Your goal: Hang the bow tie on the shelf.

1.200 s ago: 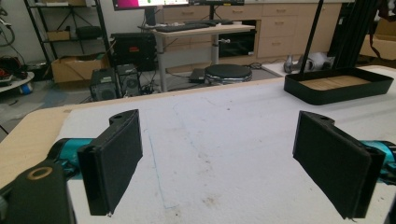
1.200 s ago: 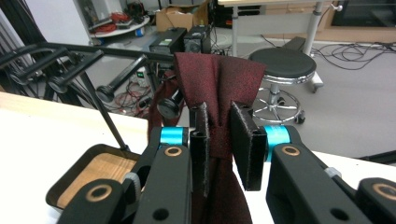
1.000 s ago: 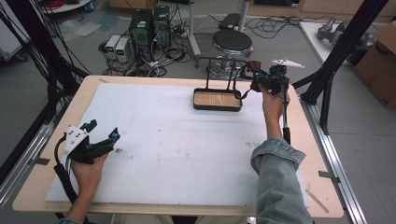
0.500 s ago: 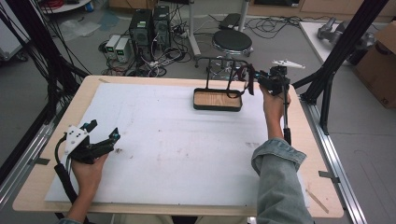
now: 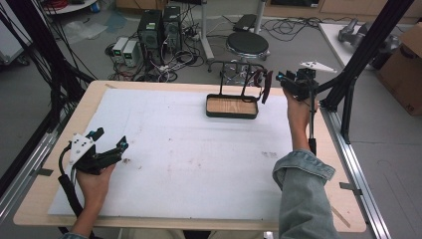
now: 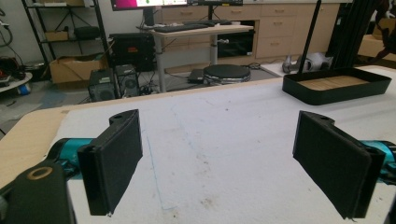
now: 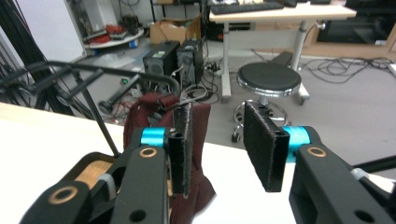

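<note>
At table's far right | right gripper (image 5: 274, 82): jaws just opening, nothing clasped | maroon cloth (image 5: 263, 84): hanging on rack (image 5: 238, 67), just left of jaws | left gripper (image 5: 117, 149): spread wide, near left.

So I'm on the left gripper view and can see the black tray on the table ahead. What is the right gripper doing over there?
Observer: The right gripper is raised beside the tray. Its jaws have just been opening, and the gap between its pads is clear.
Operator: Is anything near it?
Observer: Yes, a dark red cloth hangs from the right end of the wire rack that stands over the tray, right at the jaw tips.
</note>
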`<state>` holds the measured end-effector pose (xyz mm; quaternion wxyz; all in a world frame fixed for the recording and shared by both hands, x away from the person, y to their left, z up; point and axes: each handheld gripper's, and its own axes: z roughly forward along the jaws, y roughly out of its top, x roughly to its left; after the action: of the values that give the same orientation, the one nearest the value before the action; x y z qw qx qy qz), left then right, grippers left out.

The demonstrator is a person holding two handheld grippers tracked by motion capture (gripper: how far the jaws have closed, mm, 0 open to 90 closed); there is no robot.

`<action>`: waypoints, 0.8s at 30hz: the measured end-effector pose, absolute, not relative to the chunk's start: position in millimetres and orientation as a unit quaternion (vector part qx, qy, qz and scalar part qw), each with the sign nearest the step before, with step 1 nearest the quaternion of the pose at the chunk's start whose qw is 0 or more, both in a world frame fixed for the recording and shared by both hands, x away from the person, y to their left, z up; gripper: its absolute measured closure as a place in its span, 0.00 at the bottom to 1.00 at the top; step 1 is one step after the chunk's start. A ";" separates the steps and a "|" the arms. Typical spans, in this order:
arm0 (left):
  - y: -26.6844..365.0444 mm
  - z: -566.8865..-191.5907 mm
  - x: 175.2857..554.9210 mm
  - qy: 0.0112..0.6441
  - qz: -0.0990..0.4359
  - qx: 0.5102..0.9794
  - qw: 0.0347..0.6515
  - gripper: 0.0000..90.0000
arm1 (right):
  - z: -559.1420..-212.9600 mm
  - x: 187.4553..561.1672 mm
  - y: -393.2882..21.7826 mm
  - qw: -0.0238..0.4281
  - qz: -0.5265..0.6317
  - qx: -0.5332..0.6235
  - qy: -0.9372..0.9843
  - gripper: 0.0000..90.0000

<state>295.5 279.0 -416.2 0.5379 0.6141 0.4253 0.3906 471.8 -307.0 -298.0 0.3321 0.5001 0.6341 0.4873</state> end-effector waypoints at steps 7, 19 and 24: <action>278.7 -416.2 295.5 0.426 0.390 0.615 0.537 0.18 | -284.9 453.7 -316.8 0.337 0.506 0.483 0.630 0.58; 276.0 -416.3 297.2 0.425 0.389 0.617 0.536 0.18 | -254.1 411.4 -323.9 0.348 0.539 0.449 0.622 0.42; 276.3 -416.3 297.1 0.426 0.388 0.616 0.537 0.18 | -243.2 393.9 -324.1 0.342 0.555 0.439 0.618 0.37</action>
<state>297.1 276.3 -416.3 0.5370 0.6157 0.4264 0.3882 393.9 -324.1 -243.2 0.3424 0.4392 0.6175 0.5554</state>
